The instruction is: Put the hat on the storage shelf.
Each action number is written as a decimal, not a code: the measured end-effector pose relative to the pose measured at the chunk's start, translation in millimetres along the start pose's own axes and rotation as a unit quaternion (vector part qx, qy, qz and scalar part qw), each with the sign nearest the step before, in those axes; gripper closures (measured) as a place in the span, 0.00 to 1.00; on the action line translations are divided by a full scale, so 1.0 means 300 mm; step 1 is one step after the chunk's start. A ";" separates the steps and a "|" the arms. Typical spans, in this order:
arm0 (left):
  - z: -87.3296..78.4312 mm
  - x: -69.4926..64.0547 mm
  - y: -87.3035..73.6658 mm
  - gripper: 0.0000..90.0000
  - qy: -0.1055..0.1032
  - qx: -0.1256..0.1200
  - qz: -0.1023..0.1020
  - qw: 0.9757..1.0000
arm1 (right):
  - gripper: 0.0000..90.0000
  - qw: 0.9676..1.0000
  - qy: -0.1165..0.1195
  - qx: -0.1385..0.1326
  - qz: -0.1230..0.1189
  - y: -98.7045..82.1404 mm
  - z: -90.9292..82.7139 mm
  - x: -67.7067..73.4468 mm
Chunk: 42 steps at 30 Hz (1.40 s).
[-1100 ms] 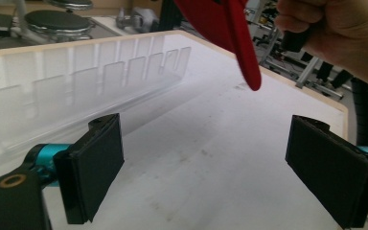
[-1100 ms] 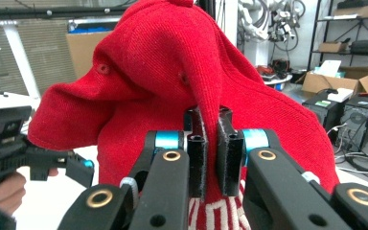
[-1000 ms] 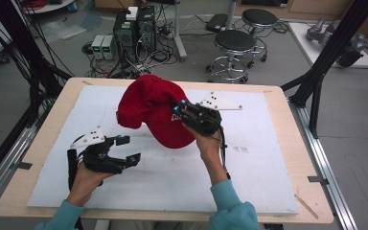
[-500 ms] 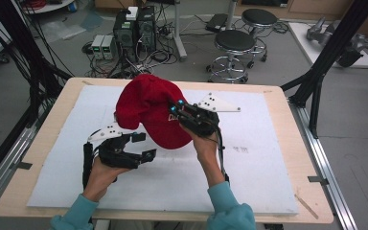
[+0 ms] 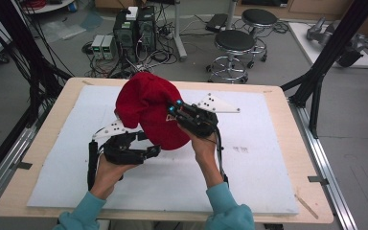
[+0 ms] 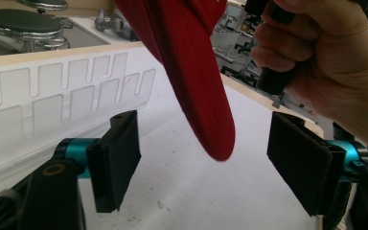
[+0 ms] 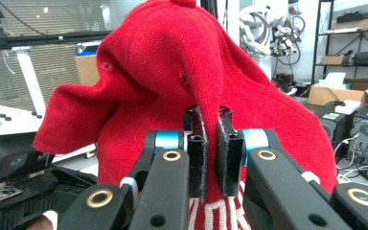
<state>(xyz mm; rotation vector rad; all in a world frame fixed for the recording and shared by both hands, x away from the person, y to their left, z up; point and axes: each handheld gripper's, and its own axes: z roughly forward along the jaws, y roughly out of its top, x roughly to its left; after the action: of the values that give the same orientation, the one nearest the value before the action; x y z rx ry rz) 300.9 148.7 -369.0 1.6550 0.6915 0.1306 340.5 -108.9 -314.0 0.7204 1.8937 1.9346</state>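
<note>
Red cap (image 5: 146,108): white lettering, partly hidden, unreadable.

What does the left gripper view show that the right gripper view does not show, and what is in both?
Left gripper view alone: the left hand-held gripper with its jaws wide apart, a hanging edge of the cap between them untouched, the white foam table cover, and the person's right hand. Right gripper view alone: the right hand-held gripper shut on a fold of the cap, white lettering on the fabric, and cardboard boxes. Both: the red knitted fabric cap, held up above the table.
</note>
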 end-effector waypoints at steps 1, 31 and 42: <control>0.000 0.000 0.000 0.33 0.000 0.000 0.000 1.000 | 0.95 1.000 0.000 0.000 0.000 0.000 0.000 0.000; -0.022 0.000 0.003 0.93 -0.008 0.007 0.009 1.000 | 0.71 0.999 0.036 0.018 -0.036 -0.010 0.033 0.033; -0.070 0.031 0.026 0.94 0.024 -0.011 0.011 1.000 | 0.11 0.998 0.011 0.059 -0.026 -0.008 0.014 0.012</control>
<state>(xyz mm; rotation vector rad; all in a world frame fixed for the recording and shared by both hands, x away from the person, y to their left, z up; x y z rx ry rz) 301.6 171.2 -359.9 1.6422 0.7063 0.1934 339.6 -103.2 -315.9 0.6785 2.0333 1.8184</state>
